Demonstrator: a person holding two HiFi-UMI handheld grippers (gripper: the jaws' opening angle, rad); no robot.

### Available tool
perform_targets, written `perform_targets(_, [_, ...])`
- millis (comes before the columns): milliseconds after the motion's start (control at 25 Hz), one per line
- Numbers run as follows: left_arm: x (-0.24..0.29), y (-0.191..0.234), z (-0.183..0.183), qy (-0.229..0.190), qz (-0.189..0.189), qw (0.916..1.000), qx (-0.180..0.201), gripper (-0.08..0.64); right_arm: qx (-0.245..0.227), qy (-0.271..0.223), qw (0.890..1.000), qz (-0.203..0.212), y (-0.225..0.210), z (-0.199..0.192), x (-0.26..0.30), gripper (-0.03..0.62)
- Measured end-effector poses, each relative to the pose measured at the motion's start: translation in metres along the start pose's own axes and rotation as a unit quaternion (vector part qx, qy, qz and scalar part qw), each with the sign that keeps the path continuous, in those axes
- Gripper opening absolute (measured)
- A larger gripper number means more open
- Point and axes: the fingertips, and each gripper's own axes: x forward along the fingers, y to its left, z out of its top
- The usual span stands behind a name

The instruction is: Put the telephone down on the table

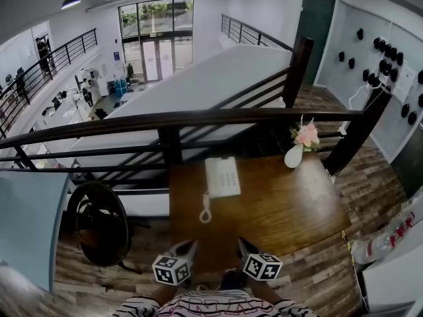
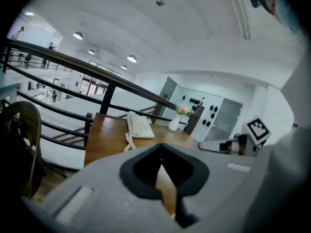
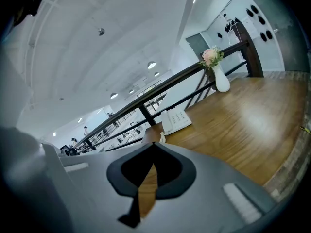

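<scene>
The telephone [image 1: 222,176] lies flat on the wooden table [image 1: 291,203], upper left of the tabletop in the head view, close to the edge under the dark railing [image 1: 198,119]. The left tongs [image 1: 187,248] and right tongs [image 1: 246,246] sit at the bottom centre of the frame over the table's near edge. Both are fully closed with nothing between their jaws, well apart from the telephone.

Judged from this, the set-down looks done. Doing it well now means keeping both tongs low and clear, so neither catches the coiled cord [image 1: 205,210] or nudges the set toward the railing edge.

The telephone's long axis runs nearly top to bottom in the head view. Its keypad faces up. The cord trails from its lower left corner toward the bottom of the frame. The vase [image 1: 294,156] stands well to its right.
</scene>
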Motion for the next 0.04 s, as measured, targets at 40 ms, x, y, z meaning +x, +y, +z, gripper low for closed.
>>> perform_targets(40, [0.0025,-0.0003,0.0009,0.0,0.0,1.0,0.0,0.002,0.0,0.0,1.0,0.0,-0.0016,0.0013,0.0011,-0.002])
